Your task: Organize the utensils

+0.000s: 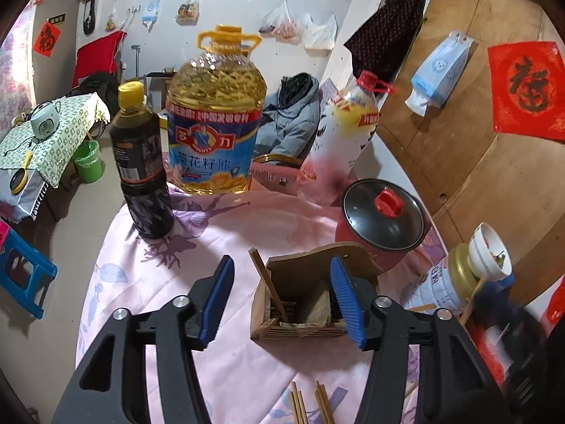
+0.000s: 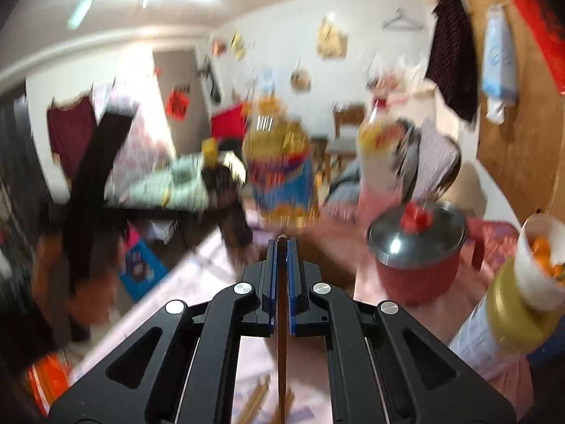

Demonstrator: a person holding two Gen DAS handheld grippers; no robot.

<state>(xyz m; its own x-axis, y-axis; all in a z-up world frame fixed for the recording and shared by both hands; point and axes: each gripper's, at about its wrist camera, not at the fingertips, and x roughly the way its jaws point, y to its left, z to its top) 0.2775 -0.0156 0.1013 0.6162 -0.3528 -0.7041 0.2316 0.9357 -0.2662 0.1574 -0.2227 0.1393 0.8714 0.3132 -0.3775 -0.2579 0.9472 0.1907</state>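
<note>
Presently my left tongs [image 1: 287, 295] stand released over the wooden chopstick holder [image 1: 300, 304] on the pink floral tablecloth [image 1: 247, 219]; right tongs [image 2: 281, 247] clench one chopstick [image 2: 281, 353]. Bags hang on the far white wall [image 1: 219, 10].

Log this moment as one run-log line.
left claw: open, by wooden slatted chopstick holder | right claw: shut on brown wooden chopstick | loose chopsticks: on cloth

Left hand-held gripper [image 1: 282, 295] jaws apart, right hand-held gripper [image 2: 281, 247] clamped
</note>
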